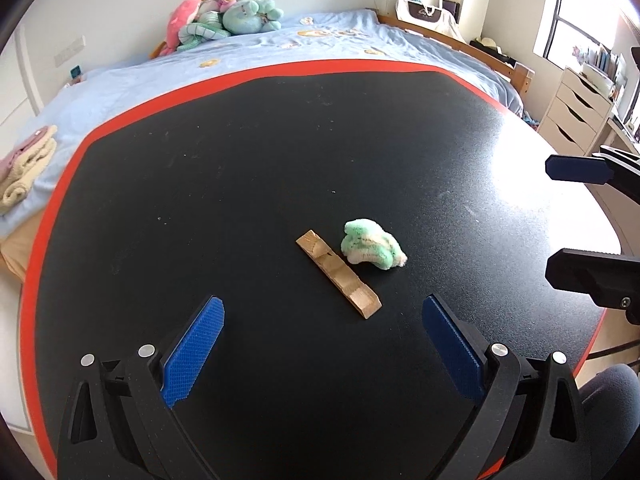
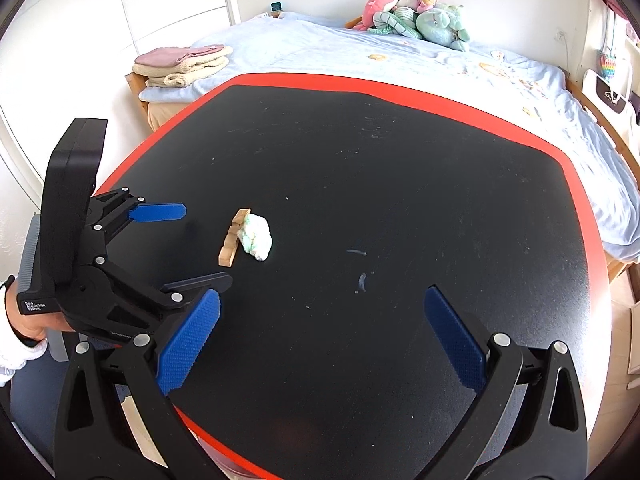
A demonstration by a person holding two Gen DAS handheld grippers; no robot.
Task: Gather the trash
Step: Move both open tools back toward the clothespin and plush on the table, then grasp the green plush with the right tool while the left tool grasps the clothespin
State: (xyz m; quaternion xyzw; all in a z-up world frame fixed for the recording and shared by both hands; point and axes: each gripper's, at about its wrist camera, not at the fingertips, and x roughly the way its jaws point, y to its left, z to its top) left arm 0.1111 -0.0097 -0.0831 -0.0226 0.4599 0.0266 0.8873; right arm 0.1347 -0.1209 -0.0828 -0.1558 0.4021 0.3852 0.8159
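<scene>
Counter [image 1: 280, 152]: black top, red border, standing just beside a bed [image 1: 304, 46].

Trash, item one: wooden strip [image 1: 338, 274], notched, lying flat near the middle of the counter.

Trash, item two: crumpled wad [image 1: 372, 245], green and white, soft-looking, touching or just beside the strip on its far side in the left wrist view. Contact cannot be settled.

Left hand-held gripper [image 1: 322, 352]: fingers spread wide, nothing between them, poised short of the strip and roughly lined up with it.

Right hand-held gripper [image 2: 322, 340]: fingers spread wide, empty, farther from the two items, well to their right.

No bin or bag shows in either view.

Step in hand, as judged: first approach; nothing collected yet.

Handling advice: the left gripper is the nearer. The strip lies low and at a slant, so turn the fingers to close across its narrow width and come down close to the counter. The wad should yield; pinch it through its middle, without nudging the strip.
</scene>
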